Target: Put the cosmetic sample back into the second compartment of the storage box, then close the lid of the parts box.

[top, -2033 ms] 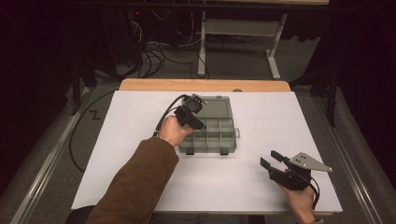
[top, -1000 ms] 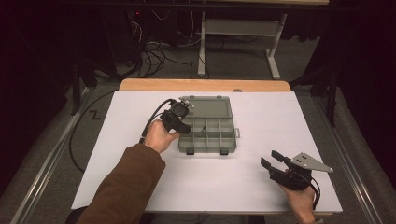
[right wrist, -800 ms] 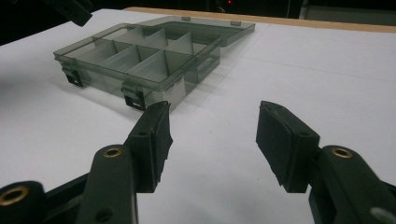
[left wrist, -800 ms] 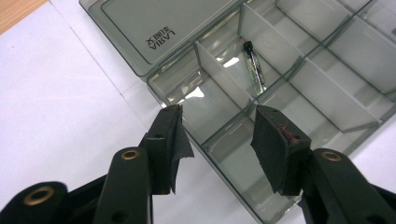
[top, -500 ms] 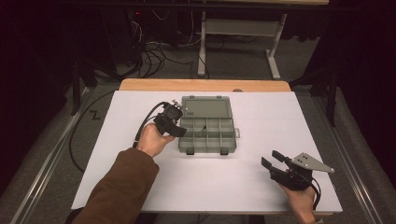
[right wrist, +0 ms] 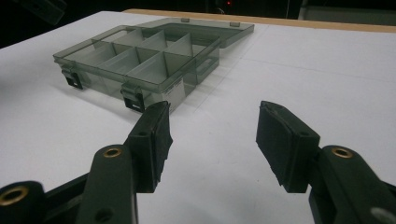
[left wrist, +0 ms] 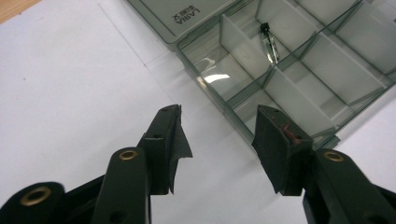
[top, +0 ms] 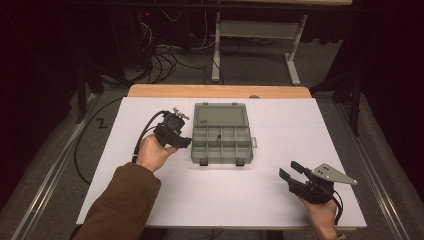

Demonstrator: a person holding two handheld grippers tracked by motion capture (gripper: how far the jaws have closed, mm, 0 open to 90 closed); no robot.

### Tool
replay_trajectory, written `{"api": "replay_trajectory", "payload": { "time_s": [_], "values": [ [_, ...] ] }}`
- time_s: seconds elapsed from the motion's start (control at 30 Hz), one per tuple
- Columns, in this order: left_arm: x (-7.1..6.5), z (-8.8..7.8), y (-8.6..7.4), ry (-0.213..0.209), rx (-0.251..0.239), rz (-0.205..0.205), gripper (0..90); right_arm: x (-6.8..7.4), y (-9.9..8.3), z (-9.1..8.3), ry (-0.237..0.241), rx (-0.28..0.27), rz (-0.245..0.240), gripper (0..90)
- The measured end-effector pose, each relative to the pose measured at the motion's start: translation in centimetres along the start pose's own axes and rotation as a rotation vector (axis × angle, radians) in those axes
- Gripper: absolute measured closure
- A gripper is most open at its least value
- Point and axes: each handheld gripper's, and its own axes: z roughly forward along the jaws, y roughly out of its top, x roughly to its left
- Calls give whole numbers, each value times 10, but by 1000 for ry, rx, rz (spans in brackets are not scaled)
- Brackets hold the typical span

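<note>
Left hand-held gripper (top: 184,142) sits beside the box (top: 221,145), jaws apart and empty (right (top: 291,172) too); next, it must reach the small part (left wrist: 269,41) inside.

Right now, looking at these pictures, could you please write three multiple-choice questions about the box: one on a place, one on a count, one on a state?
1. Where is the small dark part?
A. In a compartment of the box
B. On the white sheet
C. Between the left tongs

2. How many black latches are on the box's near side?
A. One
B. Two
C. Four

3. How is the lid?
A. Shut
B. Removed
C. Open, lying flat behind the box

Answers: 1 A, the left gripper view shows it between dividers. 2 B, two latches show at the front. 3 C, the compartments are uncovered.
</note>
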Motion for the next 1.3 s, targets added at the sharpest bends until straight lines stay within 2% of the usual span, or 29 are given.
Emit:
{"api": "replay_trajectory", "payload": {
  "time_s": [0.47, 0.83, 1.3],
  "values": [
    [7, -3, -10, 5, -5, -22, 505, 0, 0, -1, 0, -5, -1, 456],
    [22, -2, -22, 15, 2, -76, 504, 1, 1, -1, 5, -18, 2, 455],
    [38, 1, -23, 29, -19, -131, 495, 2, 6, -1, 13, -37, -1, 472]
  ]
}}
